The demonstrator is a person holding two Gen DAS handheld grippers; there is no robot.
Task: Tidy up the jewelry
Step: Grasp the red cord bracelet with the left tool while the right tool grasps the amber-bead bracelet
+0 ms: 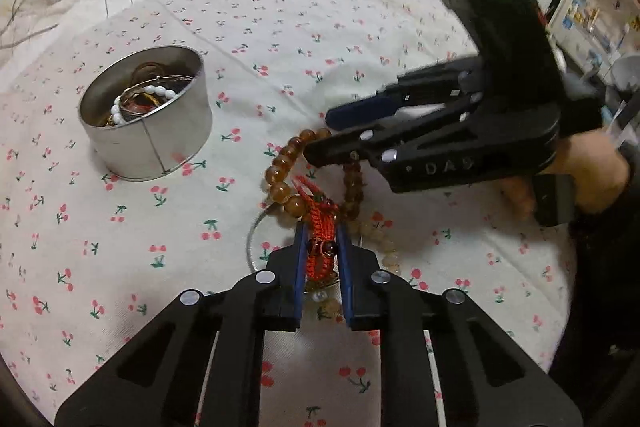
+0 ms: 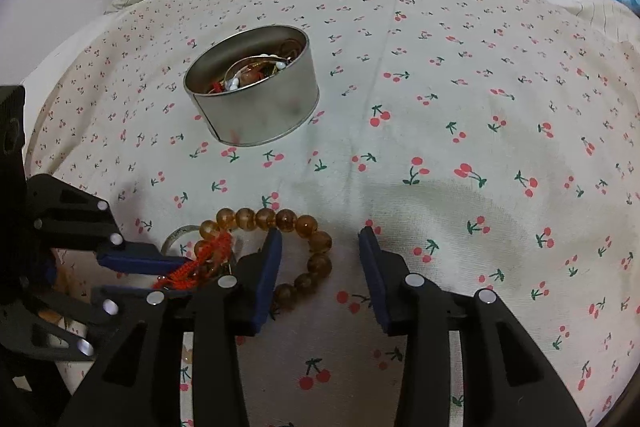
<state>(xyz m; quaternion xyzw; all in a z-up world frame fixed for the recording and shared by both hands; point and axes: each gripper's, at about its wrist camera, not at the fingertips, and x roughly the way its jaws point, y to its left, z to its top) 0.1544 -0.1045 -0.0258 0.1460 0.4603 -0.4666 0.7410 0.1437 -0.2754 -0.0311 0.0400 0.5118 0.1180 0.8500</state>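
Bed covered with a white cherry-print sheet (image 2: pixel 440 99). Round silver metal tin (image 1: pixel 146 123), open-topped, sits on it to the far left, well apart from both grippers; inside lie white pearl beads (image 1: pixel 152 93) mixed with other pieces too tangled to tell apart.

Left gripper (image 1: pixel 322 247): jaws closed on a red woven cord bracelet (image 1: pixel 320 223), which is pinched between the blue pads and shows a small dark red bead. The cord lies tangled over an amber round-bead bracelet (image 2: pixel 280 223) on the sheet. Thin silver bangle (image 1: pixel 256 239) rests just left of the jaws, partly under the heap. Pale yellowish beads (image 1: pixel 384 247) lie just right of them.

Right gripper (image 2: pixel 320 239): jaws open, holding nothing. Its left pad stands inside the loop of the amber bracelet, with beads curving around it; its right pad is over bare sheet. From the left wrist view, this gripper reaches in from the right, tips at the far side of the amber loop.
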